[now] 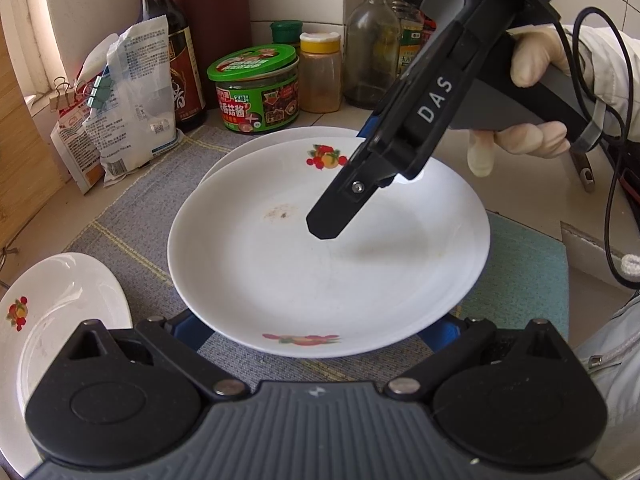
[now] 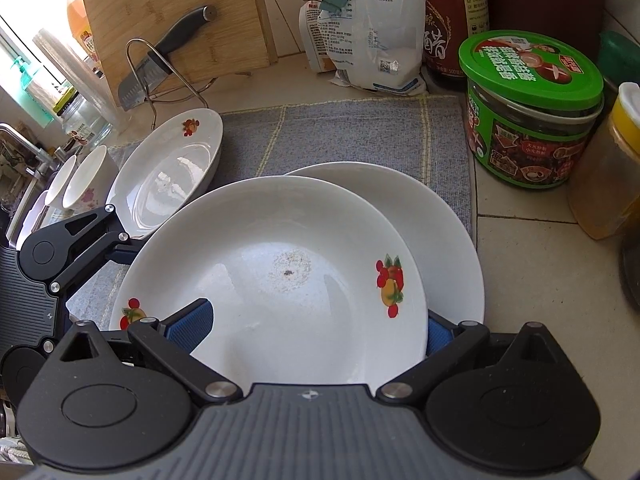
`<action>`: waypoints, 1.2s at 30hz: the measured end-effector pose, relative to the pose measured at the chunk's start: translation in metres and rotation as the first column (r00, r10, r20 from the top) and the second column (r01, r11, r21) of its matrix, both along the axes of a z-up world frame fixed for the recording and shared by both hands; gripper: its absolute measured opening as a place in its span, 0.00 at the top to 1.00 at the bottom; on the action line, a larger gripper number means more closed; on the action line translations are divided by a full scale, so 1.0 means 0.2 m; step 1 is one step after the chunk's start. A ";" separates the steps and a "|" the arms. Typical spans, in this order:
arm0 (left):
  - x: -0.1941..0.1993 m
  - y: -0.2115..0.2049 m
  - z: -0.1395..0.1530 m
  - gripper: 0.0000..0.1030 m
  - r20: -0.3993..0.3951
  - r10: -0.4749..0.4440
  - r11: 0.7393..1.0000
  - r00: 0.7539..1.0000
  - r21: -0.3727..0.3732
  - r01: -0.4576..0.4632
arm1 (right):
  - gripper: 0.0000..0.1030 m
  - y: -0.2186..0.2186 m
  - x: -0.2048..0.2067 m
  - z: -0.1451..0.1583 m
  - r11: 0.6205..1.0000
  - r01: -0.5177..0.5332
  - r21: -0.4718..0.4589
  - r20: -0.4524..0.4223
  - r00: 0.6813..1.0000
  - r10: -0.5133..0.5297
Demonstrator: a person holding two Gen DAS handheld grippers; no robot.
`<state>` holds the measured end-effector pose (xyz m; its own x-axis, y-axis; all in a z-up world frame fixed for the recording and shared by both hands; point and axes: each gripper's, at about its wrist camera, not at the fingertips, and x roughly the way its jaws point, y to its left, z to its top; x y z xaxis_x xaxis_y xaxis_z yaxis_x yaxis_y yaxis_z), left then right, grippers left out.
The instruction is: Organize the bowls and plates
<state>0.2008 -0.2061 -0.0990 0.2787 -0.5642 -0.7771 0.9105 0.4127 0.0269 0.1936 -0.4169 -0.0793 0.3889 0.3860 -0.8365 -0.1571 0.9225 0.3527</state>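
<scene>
A white plate with fruit prints lies on top of a second white plate on a grey mat. My left gripper is open, its blue pads either side of and below the top plate's near rim. My right gripper is open with the plate's rim between its fingers; one blue pad lies over the plate. In the left wrist view its black finger rests over the plate. A third fruit-print plate sits to the left.
Behind the plates stand a green-lidded jar, a yellow-lidded spice jar, a dark vinegar bottle, a glass bottle and clipped bags. A cutting board with a knife and two cups stand at left.
</scene>
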 end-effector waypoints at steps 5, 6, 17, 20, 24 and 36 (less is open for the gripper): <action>0.01 0.00 -0.01 0.01 -0.005 -0.006 1.000 1.000 0.000 0.006 | 0.00 -0.01 0.00 0.00 1.000 0.008 -0.001 -0.003 1.000 -0.008; 0.01 -0.01 -0.01 0.01 -0.008 -0.007 1.000 1.000 0.000 0.007 | 0.00 -0.01 0.00 -0.01 1.000 0.011 -0.001 -0.004 1.000 -0.011; 0.03 -0.02 -0.02 0.01 -0.002 -0.019 1.000 1.000 0.009 0.019 | 0.00 -0.03 0.00 -0.01 1.000 0.026 -0.003 -0.008 1.000 -0.026; 0.03 -0.01 -0.02 0.01 -0.002 -0.023 1.000 1.000 0.009 0.023 | 0.00 -0.04 0.00 0.00 0.999 0.034 -0.001 -0.008 0.999 -0.034; 0.04 -0.02 -0.03 0.01 -0.002 -0.025 1.000 1.000 0.007 0.025 | 0.00 -0.05 -0.01 0.00 0.999 0.045 0.002 -0.007 0.999 -0.045; 0.03 -0.03 -0.03 0.01 0.009 -0.030 1.000 1.000 0.001 0.030 | 0.00 -0.07 -0.06 0.02 0.998 0.067 0.000 0.002 0.998 -0.067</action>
<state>0.2069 -0.2118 -0.1048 0.2685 -0.5714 -0.7755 0.9221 0.3853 0.0354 0.1819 -0.4315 -0.0748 0.4155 0.3589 -0.8358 -0.0953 0.9310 0.3524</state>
